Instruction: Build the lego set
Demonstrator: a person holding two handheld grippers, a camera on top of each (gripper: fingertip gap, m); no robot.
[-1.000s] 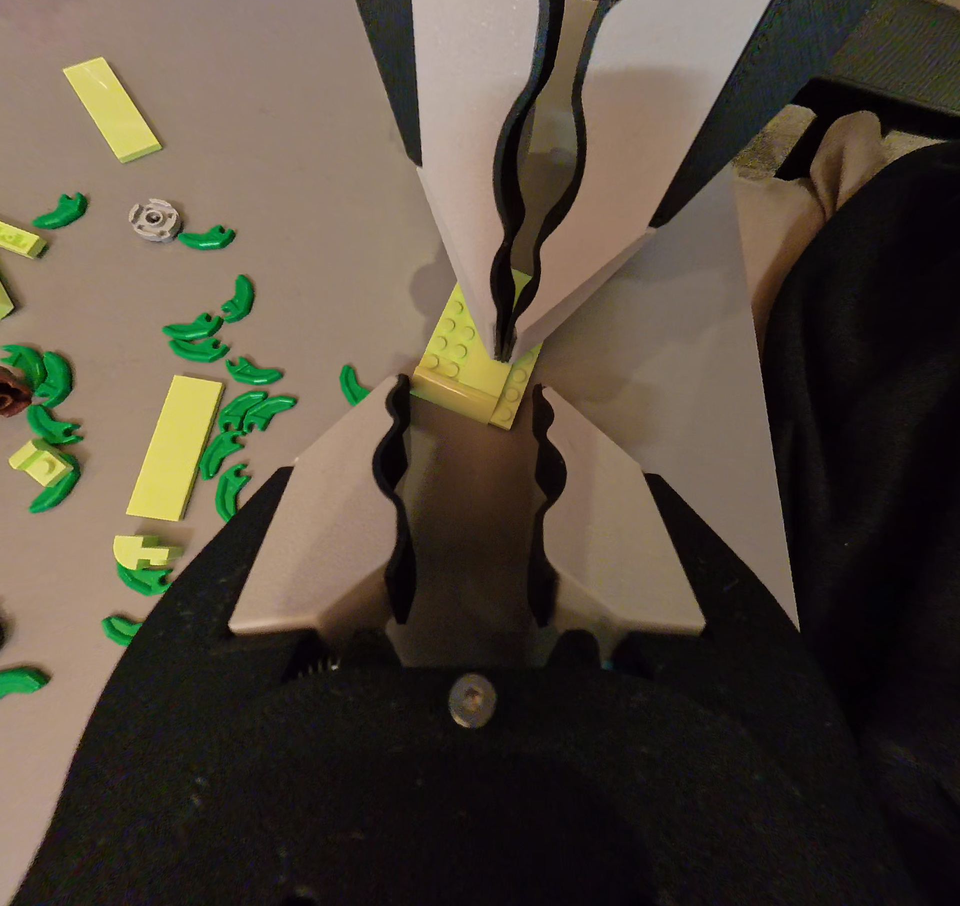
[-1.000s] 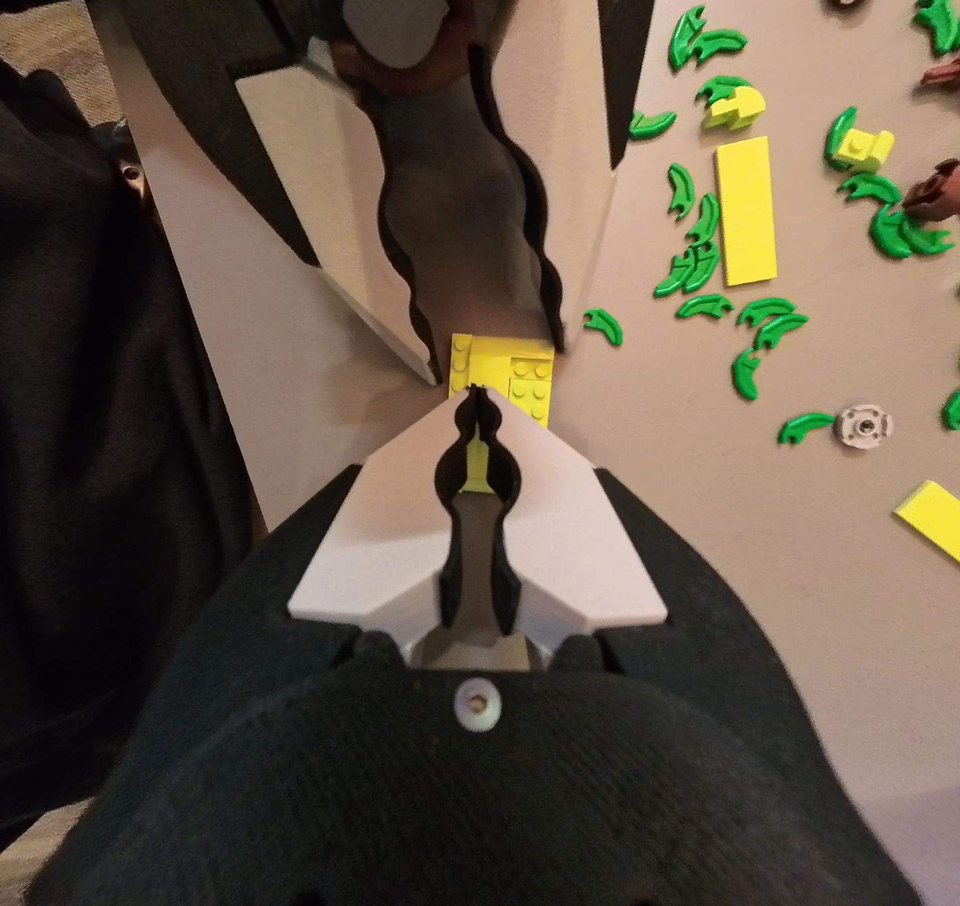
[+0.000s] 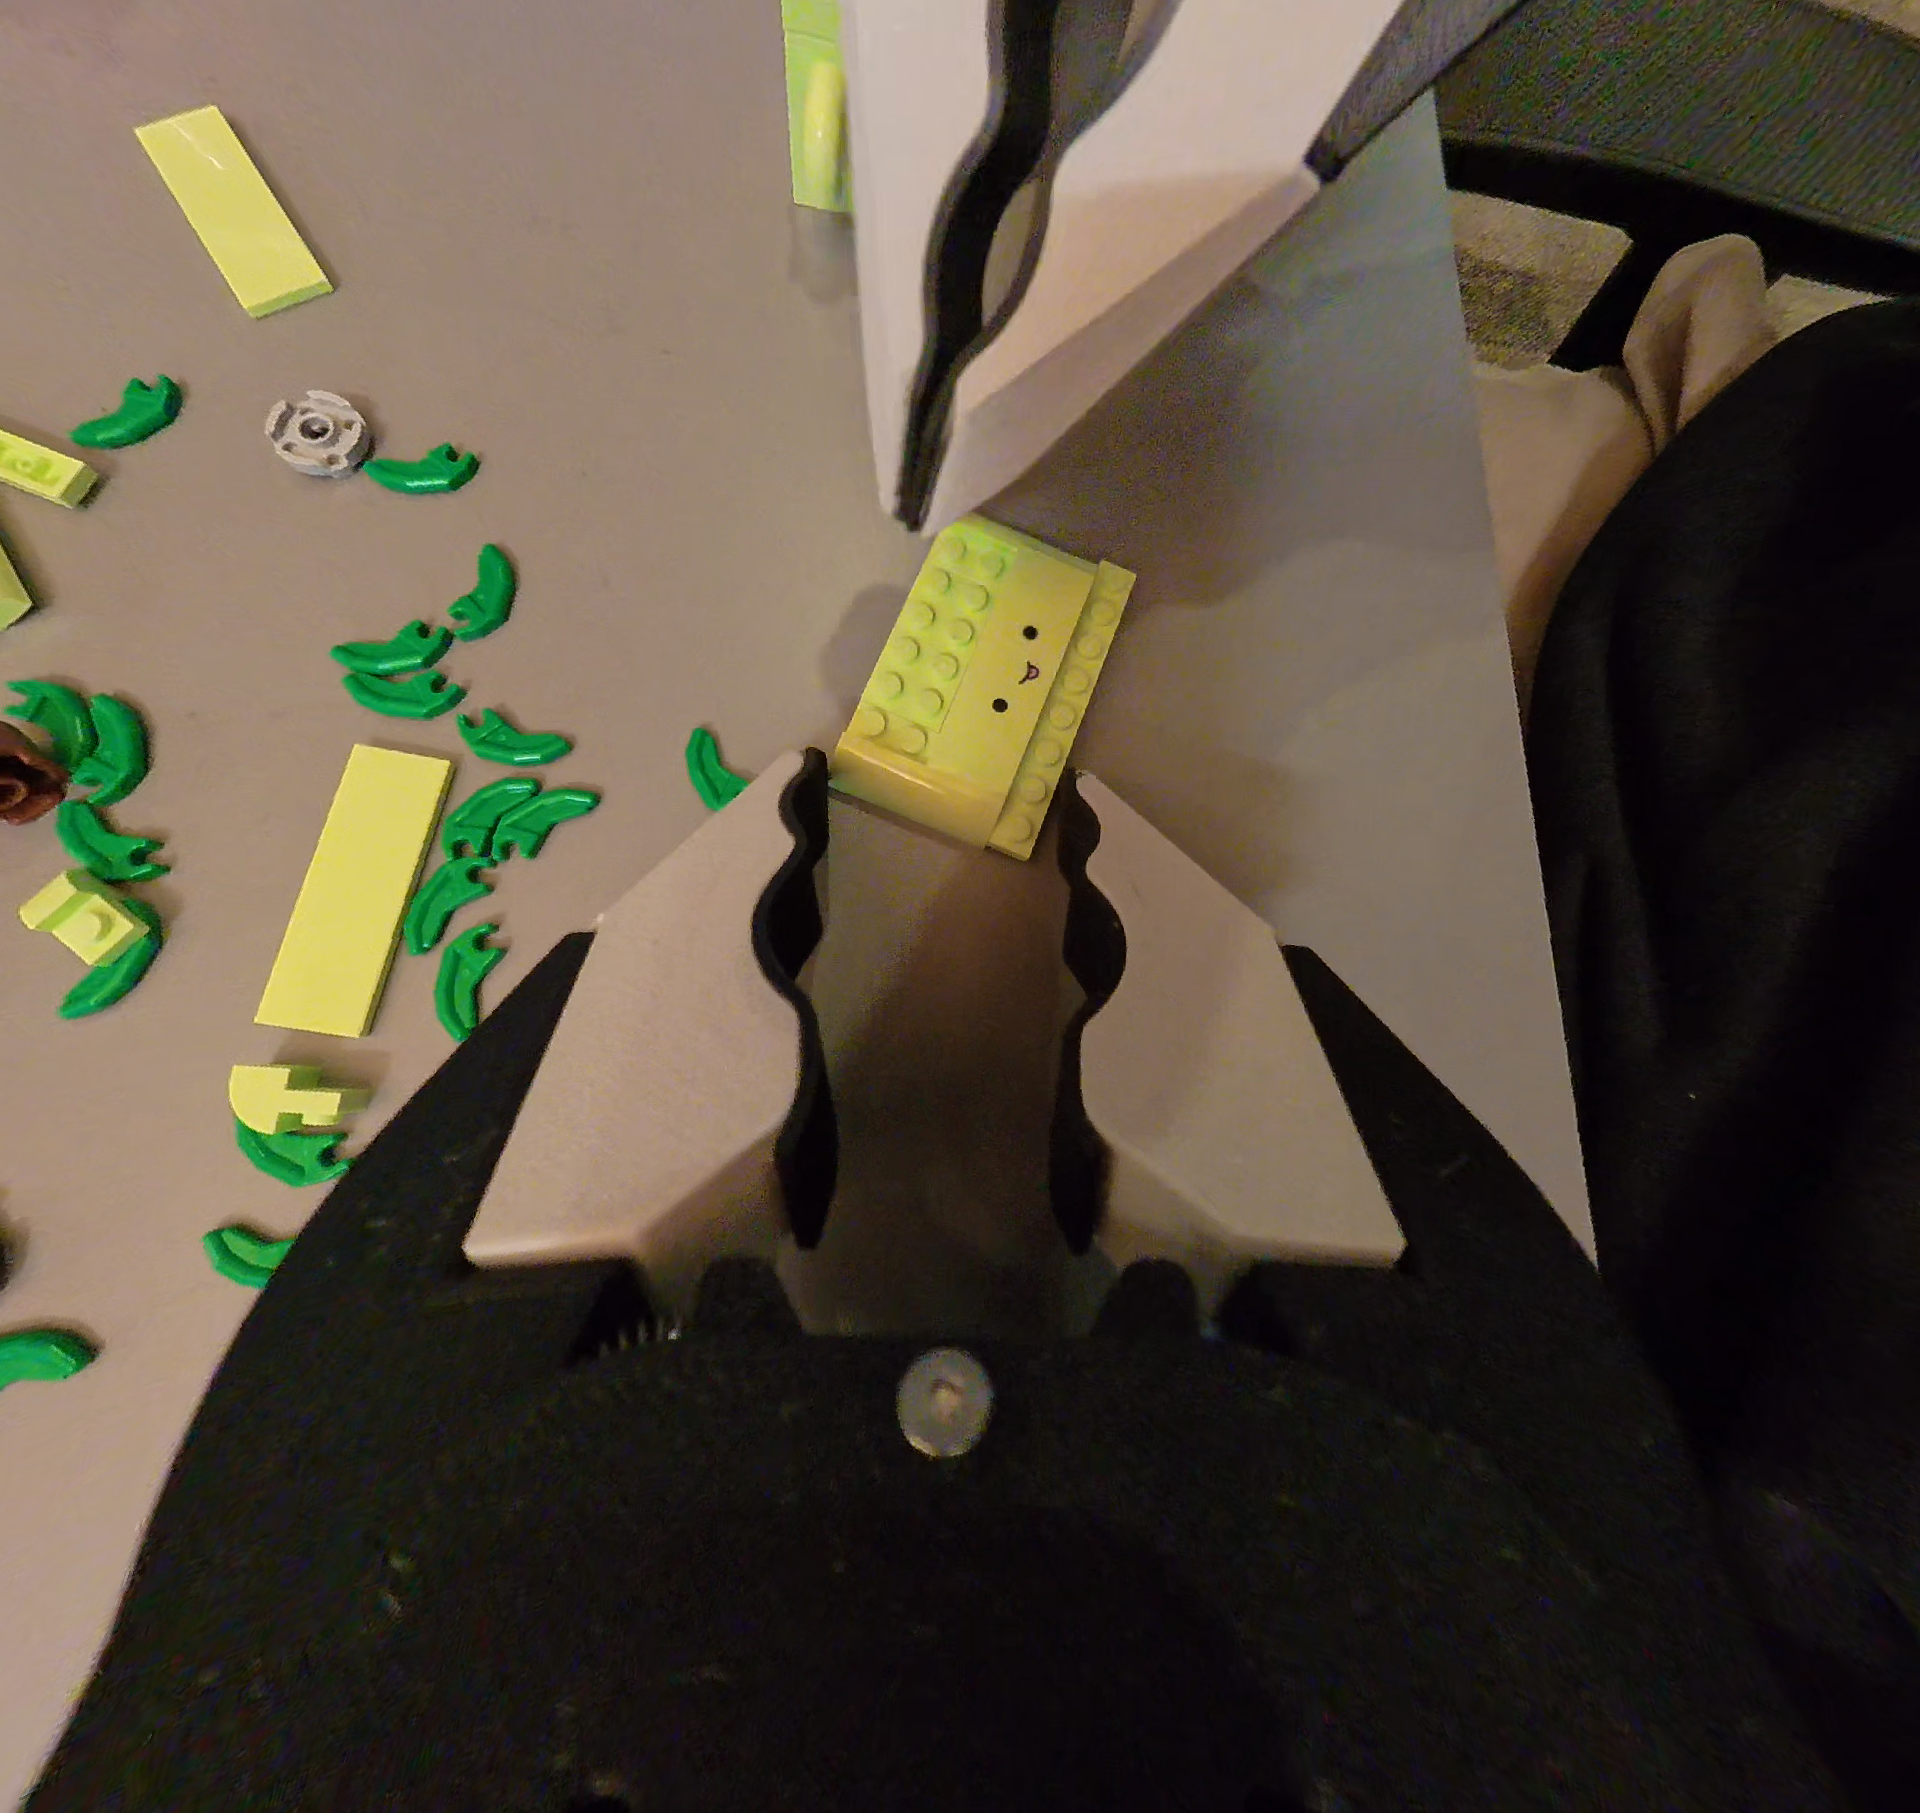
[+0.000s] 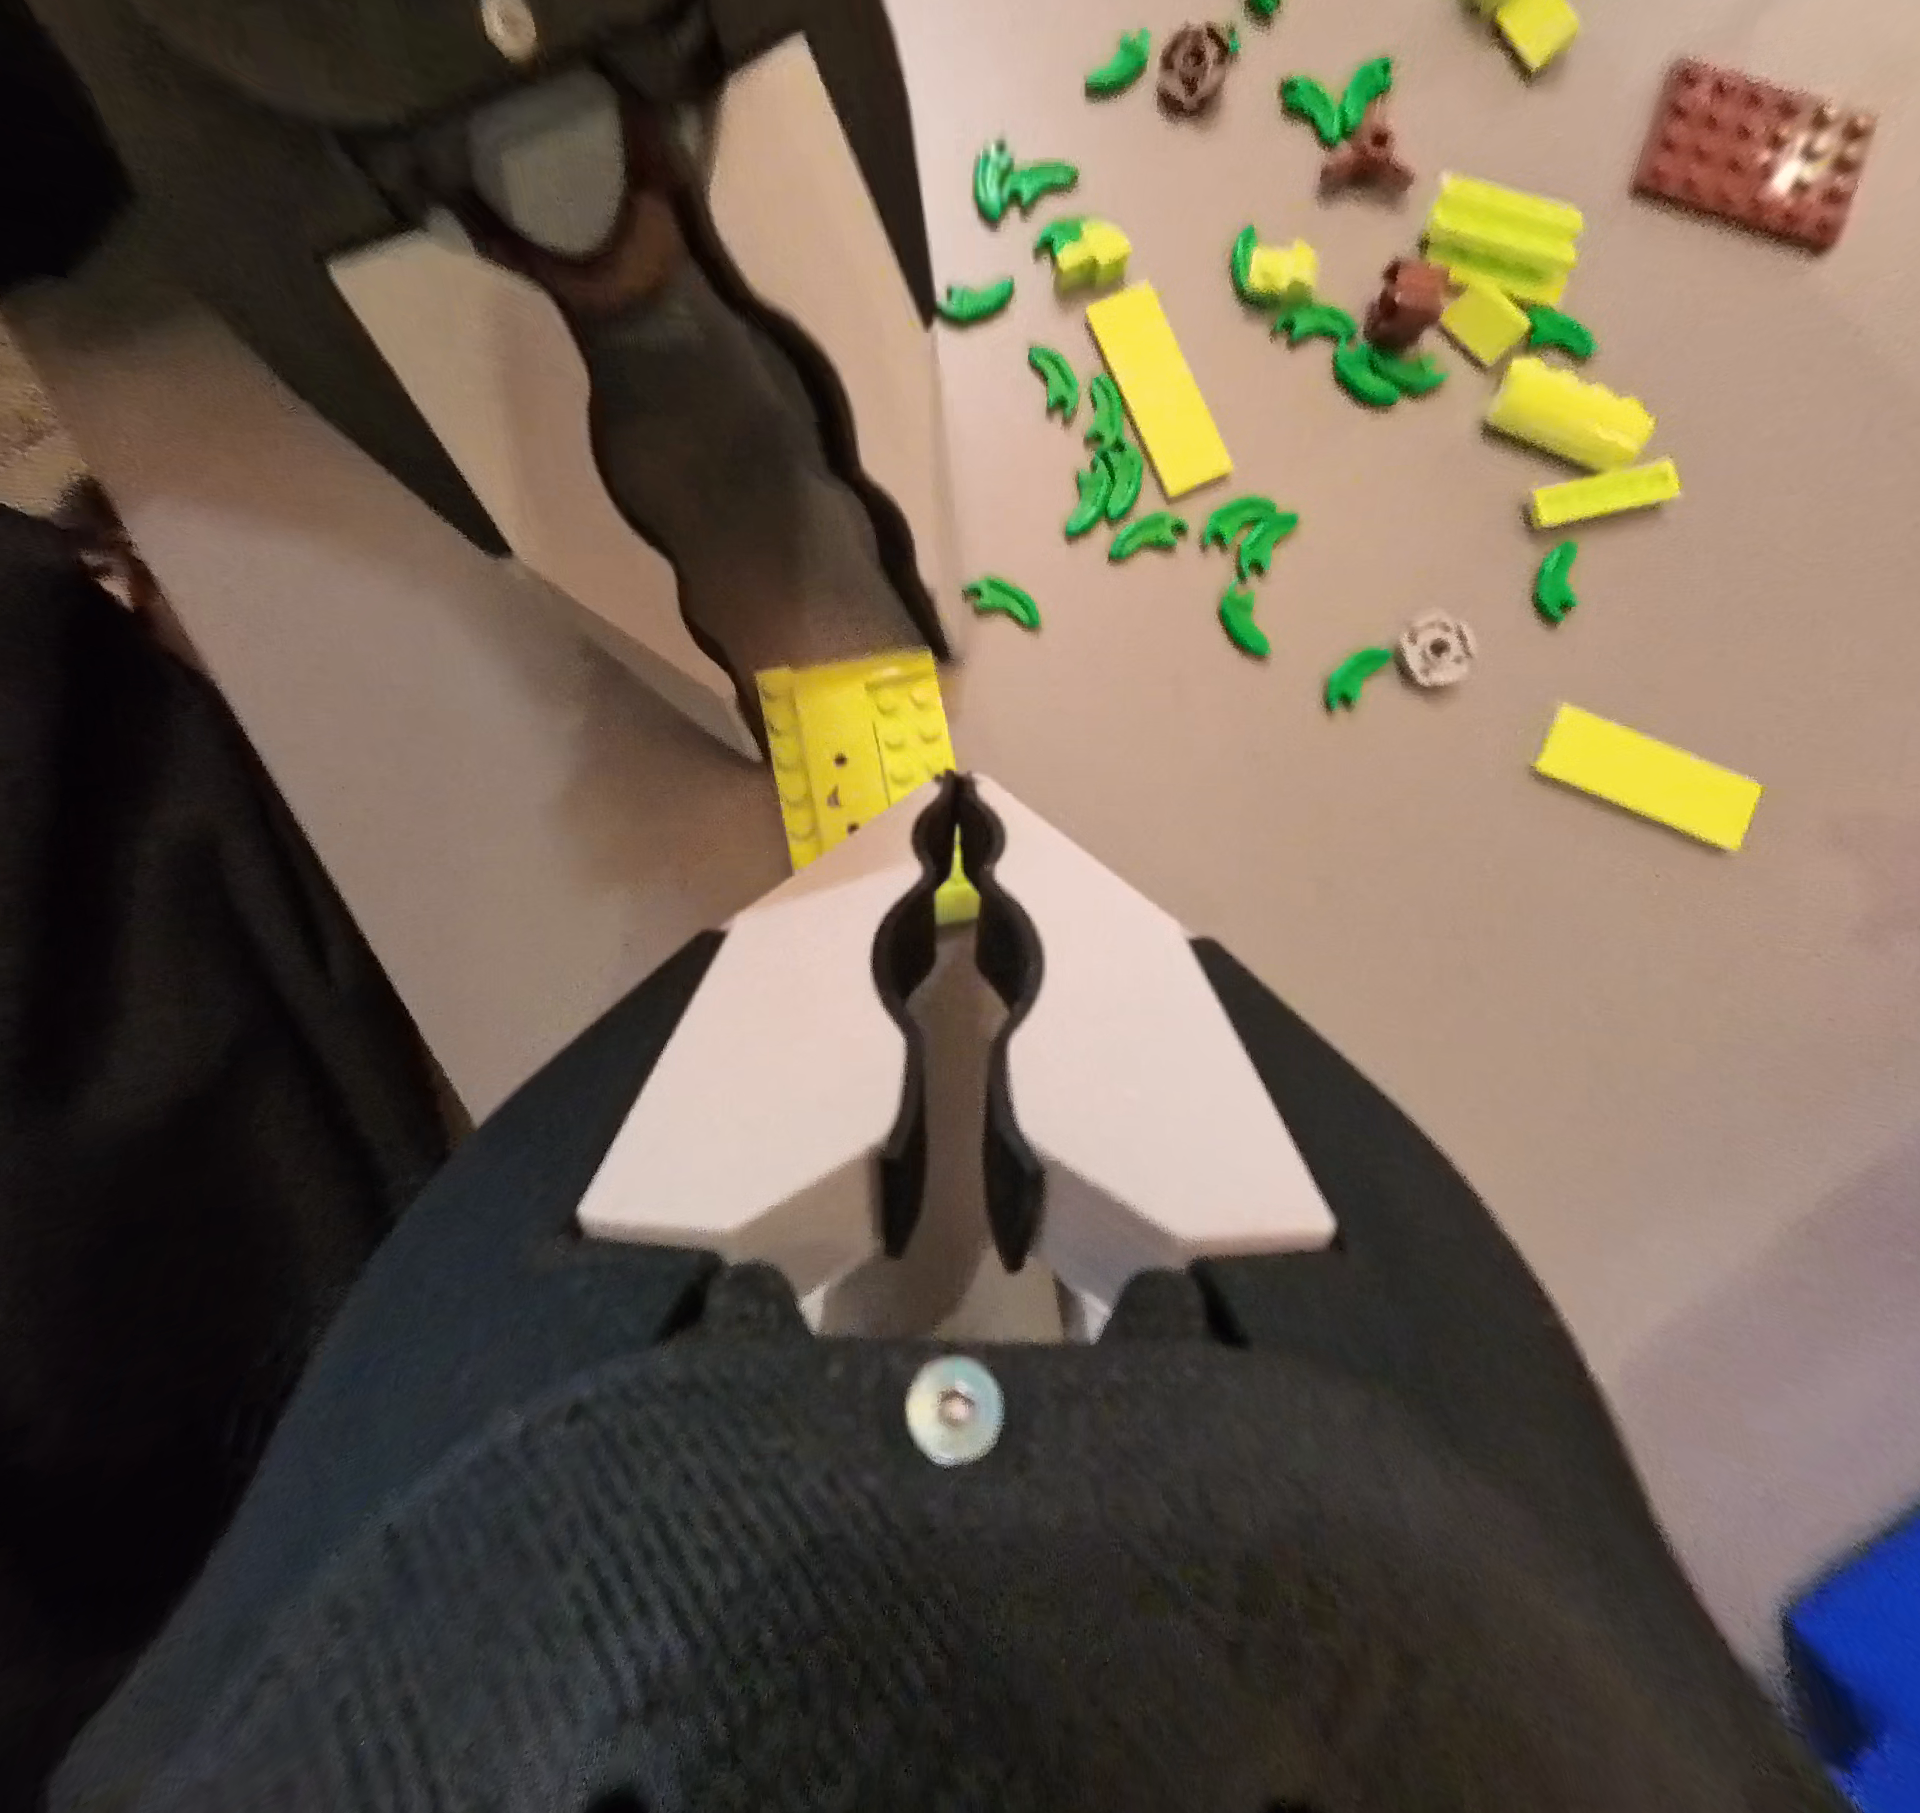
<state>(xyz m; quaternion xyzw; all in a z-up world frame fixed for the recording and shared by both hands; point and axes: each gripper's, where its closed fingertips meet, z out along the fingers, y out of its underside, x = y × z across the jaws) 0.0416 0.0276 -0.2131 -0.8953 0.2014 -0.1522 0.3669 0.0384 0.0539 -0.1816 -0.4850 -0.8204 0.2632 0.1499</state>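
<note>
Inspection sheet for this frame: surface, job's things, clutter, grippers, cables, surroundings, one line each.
Surface: grey tabletop, matte, bare between the parts.
Job's things: lime assembly with studs and a small printed face, lying near the table's edge; smooth lime tiles; brown studded plate.
Clutter: many green leaf pieces scattered loose; grey round piece; small brown pieces; more lime bricks.
Grippers: left gripper open, fingertips flanking the assembly's near end; right gripper shut, its tips at the assembly's other end, nothing seen between them.
Cables: nothing seen.
Surroundings: dark clothing beside the table; blue object at one corner.
</note>
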